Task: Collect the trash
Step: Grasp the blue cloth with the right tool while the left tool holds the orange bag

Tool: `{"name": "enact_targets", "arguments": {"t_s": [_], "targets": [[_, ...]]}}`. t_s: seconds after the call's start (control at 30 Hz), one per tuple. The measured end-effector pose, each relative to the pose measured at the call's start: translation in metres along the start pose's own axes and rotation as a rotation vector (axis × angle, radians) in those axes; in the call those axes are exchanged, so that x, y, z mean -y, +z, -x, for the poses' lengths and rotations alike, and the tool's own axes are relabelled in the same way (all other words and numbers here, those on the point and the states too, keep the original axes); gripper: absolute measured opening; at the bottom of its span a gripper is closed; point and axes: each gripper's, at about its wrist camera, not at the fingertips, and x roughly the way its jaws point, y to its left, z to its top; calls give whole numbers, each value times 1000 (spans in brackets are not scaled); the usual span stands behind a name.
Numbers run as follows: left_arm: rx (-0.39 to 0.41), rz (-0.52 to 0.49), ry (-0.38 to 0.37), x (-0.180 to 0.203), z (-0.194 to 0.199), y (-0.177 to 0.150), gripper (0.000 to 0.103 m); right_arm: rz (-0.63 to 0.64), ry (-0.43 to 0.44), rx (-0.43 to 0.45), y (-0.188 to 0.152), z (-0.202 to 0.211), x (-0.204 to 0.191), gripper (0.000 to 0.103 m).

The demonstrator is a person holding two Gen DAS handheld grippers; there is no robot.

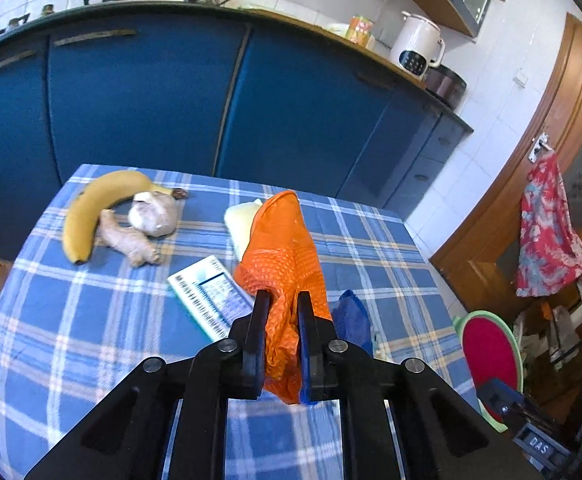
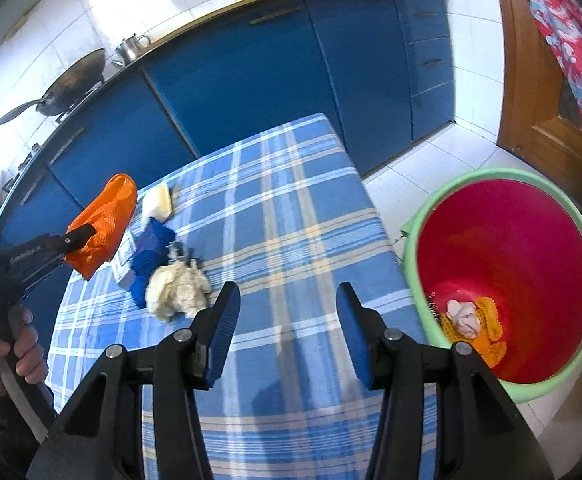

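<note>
My left gripper is shut on an orange plastic bag and holds it above the blue checked tablecloth; the bag also shows in the right wrist view. A blue bag, a crumpled white tissue, a pale yellow block and a printed package lie on the table. My right gripper is open and empty above the table's right part. A green bin with a red inside stands on the floor to the right, holding some trash.
A banana, ginger and garlic lie at the table's far left. Blue cabinets run behind the table. A wooden door with hanging red cloth is at the right.
</note>
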Motion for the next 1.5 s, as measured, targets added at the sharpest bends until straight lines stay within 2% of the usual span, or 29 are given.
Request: {"name": "enact_targets", "arguments": {"t_s": [0.13, 0.27, 0.7, 1.03, 1.37, 1.5], "targets": [[15, 25, 9, -14, 14, -8, 13, 22, 18, -2, 0, -2, -16, 52], [17, 20, 49, -28, 25, -17, 13, 24, 39, -23, 1, -11, -31, 52], [-15, 131, 120, -90, 29, -39, 13, 112, 71, -75, 7, -52, -101, 52], [-24, 169, 103, -106, 21, -43, 13, 170, 60, -101, 15, -83, -130, 52], [-25, 189, 89, -113, 19, -44, 13, 212, 37, -92, 19, -88, -148, 52], [-21, 191, 80, -114, 19, -44, 13, 230, 29, -58, 20, -78, -152, 52]]}}
